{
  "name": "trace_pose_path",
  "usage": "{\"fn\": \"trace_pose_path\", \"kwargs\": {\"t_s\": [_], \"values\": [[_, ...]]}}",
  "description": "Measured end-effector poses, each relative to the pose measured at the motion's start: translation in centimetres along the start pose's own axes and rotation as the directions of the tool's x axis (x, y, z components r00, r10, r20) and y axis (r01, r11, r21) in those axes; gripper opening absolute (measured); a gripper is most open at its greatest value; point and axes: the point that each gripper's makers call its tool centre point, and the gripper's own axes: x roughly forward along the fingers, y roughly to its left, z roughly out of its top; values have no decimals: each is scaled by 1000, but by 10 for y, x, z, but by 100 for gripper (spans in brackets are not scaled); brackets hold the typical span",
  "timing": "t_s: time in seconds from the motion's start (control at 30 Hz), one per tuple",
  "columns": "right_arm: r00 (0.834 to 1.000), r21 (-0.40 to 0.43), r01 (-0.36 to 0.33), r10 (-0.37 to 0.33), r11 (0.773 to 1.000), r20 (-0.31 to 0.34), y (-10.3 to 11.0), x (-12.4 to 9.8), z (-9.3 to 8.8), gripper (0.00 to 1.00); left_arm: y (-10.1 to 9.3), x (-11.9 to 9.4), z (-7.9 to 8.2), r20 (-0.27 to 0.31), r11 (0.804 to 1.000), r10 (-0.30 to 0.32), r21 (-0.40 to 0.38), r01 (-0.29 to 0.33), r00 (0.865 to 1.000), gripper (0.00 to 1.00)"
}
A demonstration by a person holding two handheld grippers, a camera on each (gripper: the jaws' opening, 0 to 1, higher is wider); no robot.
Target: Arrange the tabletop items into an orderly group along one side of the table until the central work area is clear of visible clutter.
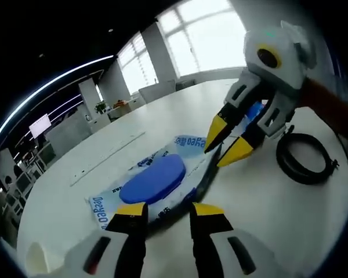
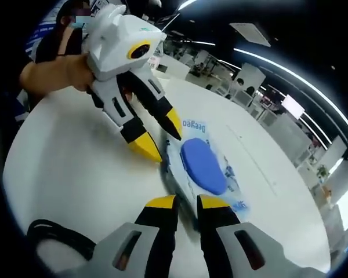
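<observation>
White round table (image 1: pixel 290 214), open office behind with bright windows. Wipes pack (image 1: pixel 153 185), blue lid up, lies mid-table. Coiled black cable (image 1: pixel 304 157) sits near it, apart, on the side the right gripper reaches in from.

Left gripper (image 1: pixel 167 209): 2 jaws parted, nothing between them, tips just short of the pack's near edge. I see it again in the right gripper view (image 2: pixel 159 142), held by a hand (image 2: pixel 55 72), jaws apart, tips close to the pack's (image 2: pixel 206 171) edge; contact I cannot tell.

Right gripper (image 2: pixel 187 201): jaws parted with a narrow gap, empty, hovering over the opposite edge of the pack. In the left gripper view (image 1: pixel 229 139) its yellow tips sit at the pack's far end, near the printed flap.

Judgement: step in hand is taking the pack off the centre. To do it well:
1. Grip the flat film margin, not the domed lid; the lid looks too wide for these jaws.
2. Use 1 gripper to pinch, the other to steady, since soft film will likely sag and slide.
3. Carry low toward the cable so the 2 items group on 1 side.

Risk: film slipping from a shallow pinch.
</observation>
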Motion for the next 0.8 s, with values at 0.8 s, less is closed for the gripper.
{"fn": "trace_pose_path", "kwargs": {"t_s": [0.8], "values": [[998, -96, 41, -45, 995, -45, -2, 6, -5, 0, -10, 1, -3, 1, 996, -29, 79, 29, 1000, 1]]}}
